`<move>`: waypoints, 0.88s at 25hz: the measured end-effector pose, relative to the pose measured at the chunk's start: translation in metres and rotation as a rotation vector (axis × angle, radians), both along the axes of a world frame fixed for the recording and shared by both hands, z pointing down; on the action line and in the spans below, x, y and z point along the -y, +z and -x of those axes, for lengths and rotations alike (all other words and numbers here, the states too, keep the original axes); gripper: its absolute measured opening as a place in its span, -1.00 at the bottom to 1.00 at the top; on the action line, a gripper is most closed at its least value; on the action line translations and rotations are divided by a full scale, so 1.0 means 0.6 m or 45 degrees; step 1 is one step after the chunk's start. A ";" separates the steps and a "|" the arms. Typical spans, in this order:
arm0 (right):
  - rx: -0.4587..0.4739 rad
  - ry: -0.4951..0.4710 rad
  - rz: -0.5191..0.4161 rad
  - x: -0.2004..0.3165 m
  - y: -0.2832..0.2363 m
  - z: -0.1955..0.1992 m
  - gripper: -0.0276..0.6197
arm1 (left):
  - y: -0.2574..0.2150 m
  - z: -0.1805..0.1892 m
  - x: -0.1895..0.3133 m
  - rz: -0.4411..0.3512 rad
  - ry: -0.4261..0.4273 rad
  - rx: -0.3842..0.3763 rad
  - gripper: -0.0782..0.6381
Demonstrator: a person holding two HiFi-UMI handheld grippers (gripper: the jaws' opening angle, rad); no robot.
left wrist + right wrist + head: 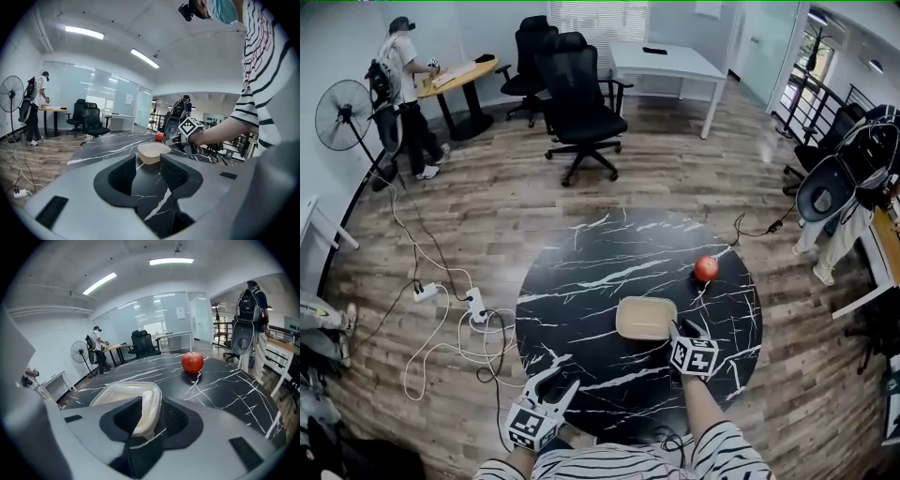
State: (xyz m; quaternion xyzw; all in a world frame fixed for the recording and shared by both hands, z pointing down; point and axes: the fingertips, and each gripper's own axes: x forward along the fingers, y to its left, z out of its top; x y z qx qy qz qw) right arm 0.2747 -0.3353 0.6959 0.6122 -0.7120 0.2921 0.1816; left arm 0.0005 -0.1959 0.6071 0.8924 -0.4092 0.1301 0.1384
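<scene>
A shallow beige plastic container (645,318) sits near the middle of the round black marble table (581,309). My right gripper (680,329) is at its near right corner. In the right gripper view the jaws stand apart astride the container's rim (123,394), so the gripper (151,411) is open. A red apple (706,268) rests beyond it to the right, also visible as the apple (192,363). My left gripper (555,382) hovers open and empty over the table's front left edge, its jaws (148,161) pointing at the container (151,151) and apple (160,137).
Black office chairs (579,103) and a white table (666,64) stand beyond. Cables and a power strip (475,306) lie on the wood floor at left, near a standing fan (342,114). A person (403,94) works at a far desk; another person (853,178) stands at right.
</scene>
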 end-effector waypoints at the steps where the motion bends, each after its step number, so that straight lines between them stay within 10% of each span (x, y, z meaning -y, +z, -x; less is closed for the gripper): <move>1: 0.017 0.006 0.009 0.002 0.003 -0.001 -0.49 | 0.001 0.001 -0.001 0.003 -0.005 0.002 -0.36; 22: 0.149 0.027 0.081 0.005 0.027 -0.004 -0.78 | 0.010 -0.026 0.018 0.017 0.034 -0.010 -0.36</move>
